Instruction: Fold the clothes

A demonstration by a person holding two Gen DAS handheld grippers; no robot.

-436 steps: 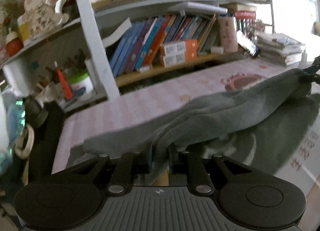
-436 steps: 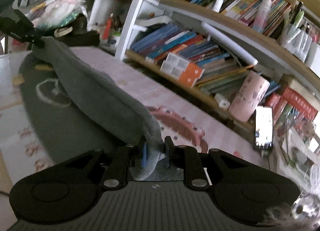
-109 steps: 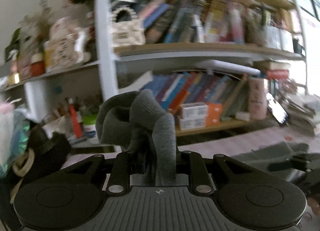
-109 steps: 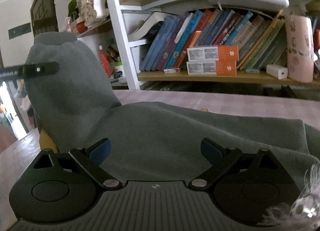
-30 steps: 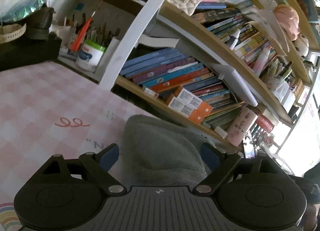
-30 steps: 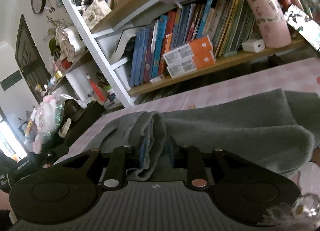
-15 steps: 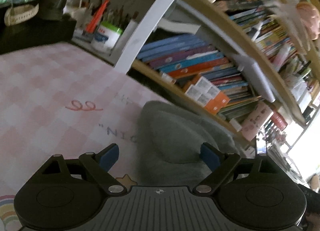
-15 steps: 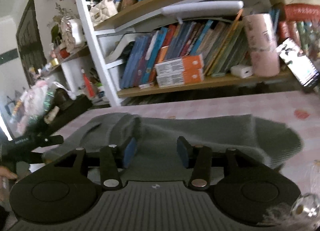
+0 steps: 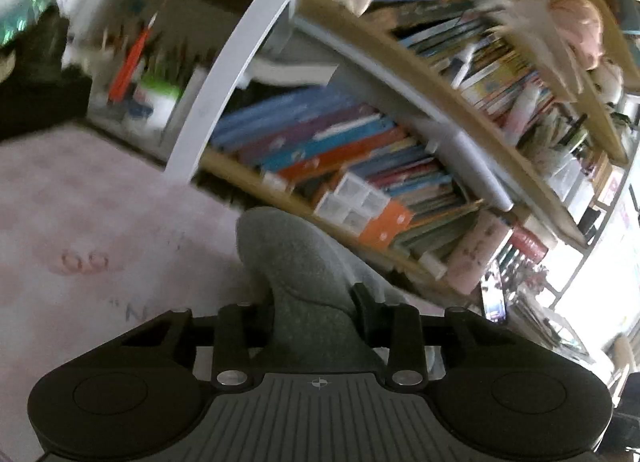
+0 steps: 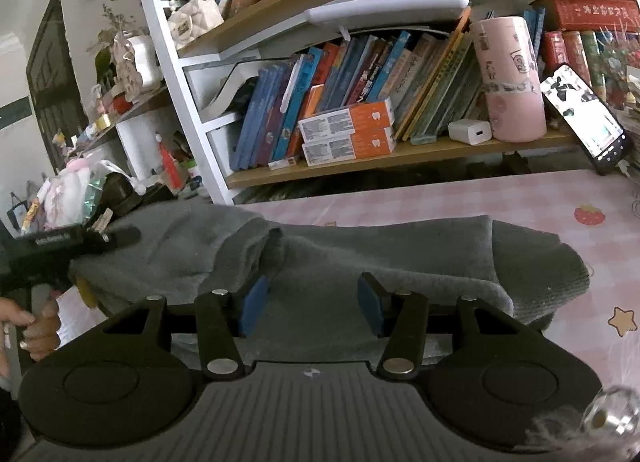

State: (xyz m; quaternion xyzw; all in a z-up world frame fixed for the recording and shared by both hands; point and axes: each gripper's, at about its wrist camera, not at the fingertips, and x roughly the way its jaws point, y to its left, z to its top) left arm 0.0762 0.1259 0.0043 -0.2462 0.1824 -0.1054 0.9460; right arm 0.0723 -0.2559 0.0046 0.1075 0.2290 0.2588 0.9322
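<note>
A grey garment (image 10: 360, 258) lies bunched in thick folds across a pink patterned tabletop (image 10: 460, 197) in front of a crowded bookshelf (image 10: 360, 109), partway through being folded. The left gripper (image 9: 314, 310) has its jaws drawn in on a raised hump of the grey fabric, which stands up between them, apparently pinched so that this end can be lifted or carried over the rest. In the right wrist view the same tool reaches in from the left edge, a person's hand (image 10: 38, 326) wrapped around its handle, with its tip touching the garment's near-left end. The right gripper (image 10: 312, 302) hovers over the middle of the bundle with its jaws wide apart and nothing between the blue pads (image 10: 254, 298); cloth lies just beyond and beneath them, a stance that suggests it is free to take a fresh hold or to pin the pile. The left wrist view is blurred. The fold looks loose and unfinished, its right end rounded.
</note>
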